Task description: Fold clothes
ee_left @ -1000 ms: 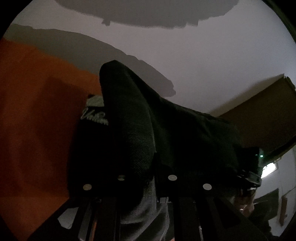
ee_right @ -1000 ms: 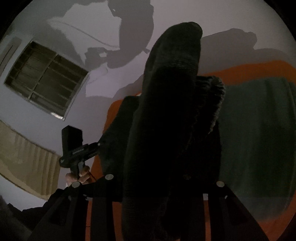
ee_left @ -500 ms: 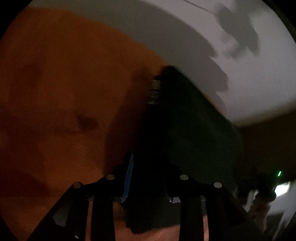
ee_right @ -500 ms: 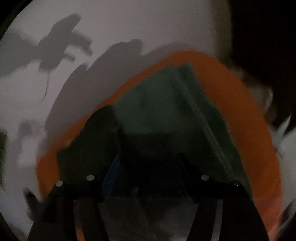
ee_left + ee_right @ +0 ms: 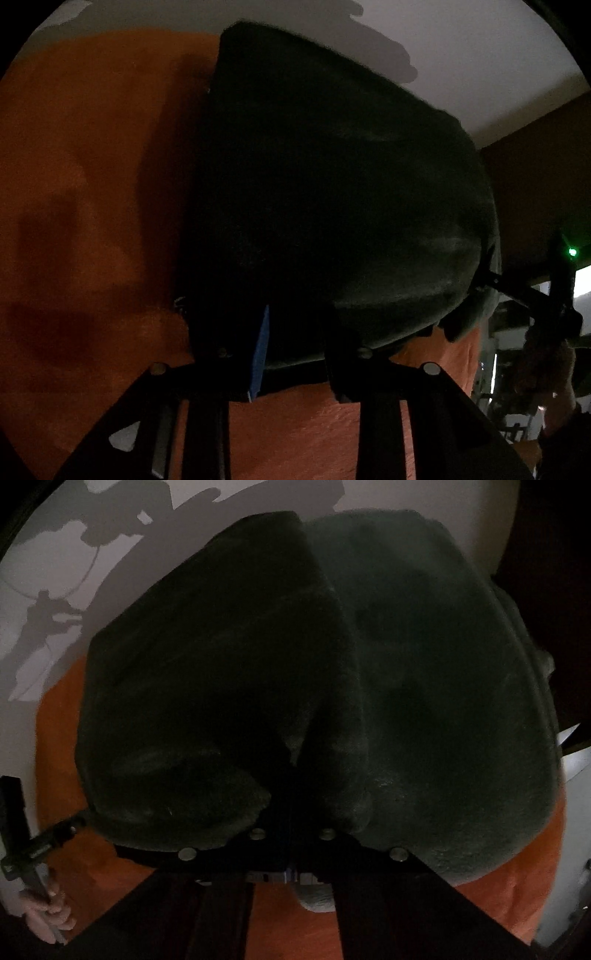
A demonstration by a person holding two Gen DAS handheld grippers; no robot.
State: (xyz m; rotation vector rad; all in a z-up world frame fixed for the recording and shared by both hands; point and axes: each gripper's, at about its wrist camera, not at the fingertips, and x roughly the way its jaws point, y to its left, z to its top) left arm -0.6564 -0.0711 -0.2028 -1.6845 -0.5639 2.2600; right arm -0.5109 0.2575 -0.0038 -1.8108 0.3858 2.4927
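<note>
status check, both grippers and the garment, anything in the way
Left gripper closing, dark green fleece garment between its fingers. Right gripper shut on a fold of it. Garment on orange cloth surface. Nothing in the way.

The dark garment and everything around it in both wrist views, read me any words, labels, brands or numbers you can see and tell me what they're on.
No readable text in either view.
Dark garment: no label or print shows on it.
Orange cover beneath it: plain, no writing.
Green light on the other handheld gripper: a lit dot only, no sign.
Wall: shadows only.
</note>
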